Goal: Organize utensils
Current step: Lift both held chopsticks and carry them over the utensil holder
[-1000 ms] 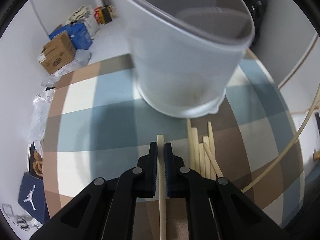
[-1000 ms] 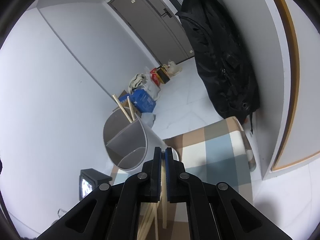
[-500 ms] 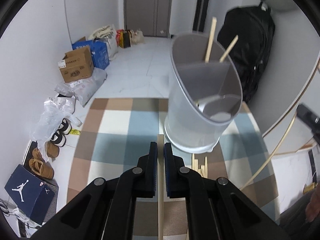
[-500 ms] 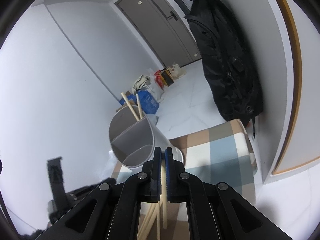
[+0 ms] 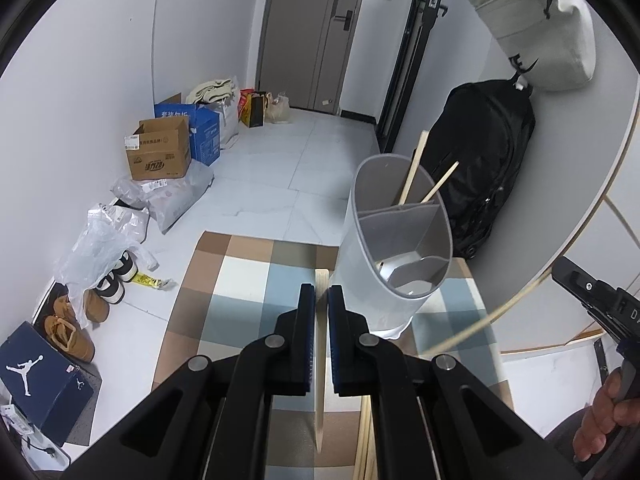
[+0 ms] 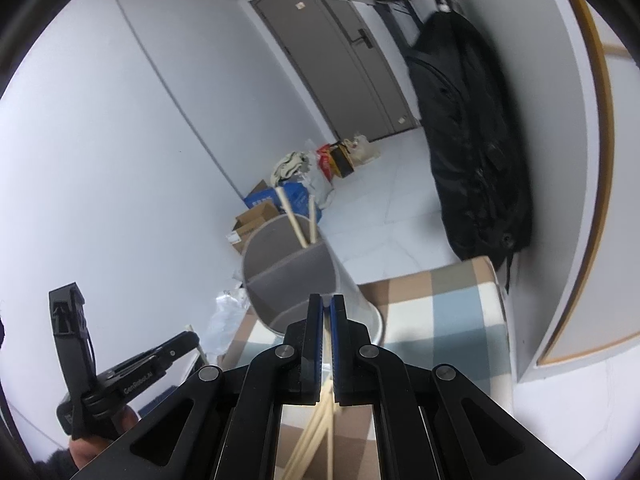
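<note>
A grey divided utensil holder stands on the checked tablecloth, with two wooden chopsticks in its far compartment. My left gripper is shut on one wooden chopstick, raised above the table just left of the holder. My right gripper is shut on another chopstick, held above the holder. That chopstick also shows in the left wrist view. Several loose chopsticks lie on the cloth below.
A black backpack hangs on the wall behind the table. Cardboard boxes, plastic bags and shoes lie on the floor at left. The table's far edge is just beyond the holder.
My left gripper has risen and drawn back with its chopstick, so the holder looks smaller and lower. My right gripper has lifted a little, and the left gripper has come into its view.
</note>
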